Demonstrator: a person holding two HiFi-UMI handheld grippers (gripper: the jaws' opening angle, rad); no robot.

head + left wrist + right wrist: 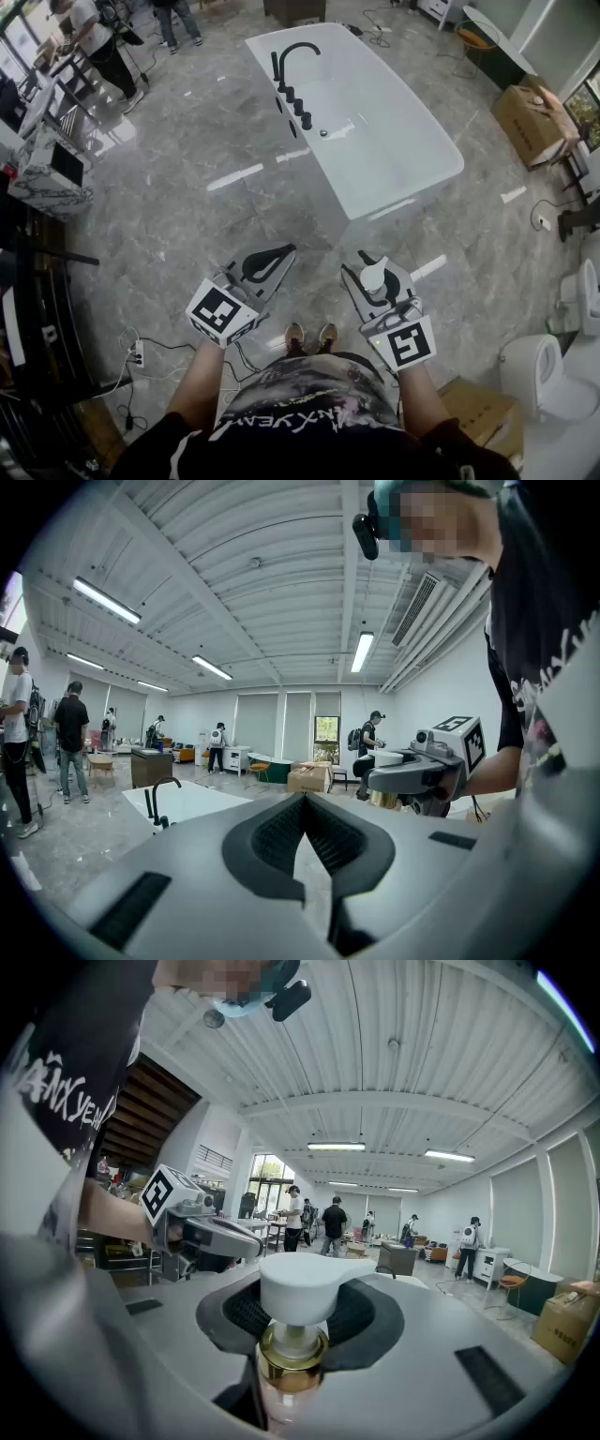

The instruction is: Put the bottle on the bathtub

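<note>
A grey marble-look floor fills the room, glossy enough to throw back streaks of light. The white bathtub stands freely on it, set at a slant, with a black faucet on its left rim. The bottle is not on the tub: the right gripper holds it above the floor, well short of the tub's near end. In the right gripper view the jaws are clamped on the bottle below its gold collar, with the white pump head standing above them. The left gripper hangs beside it with its jaw tips closed on each other and nothing between them.

Around the edges there is a cardboard box past the tub's right side, a toilet at the right, and cables on the floor at the left. People stand in the far left corner. Overhead is a white ribbed ceiling with strip lights.
</note>
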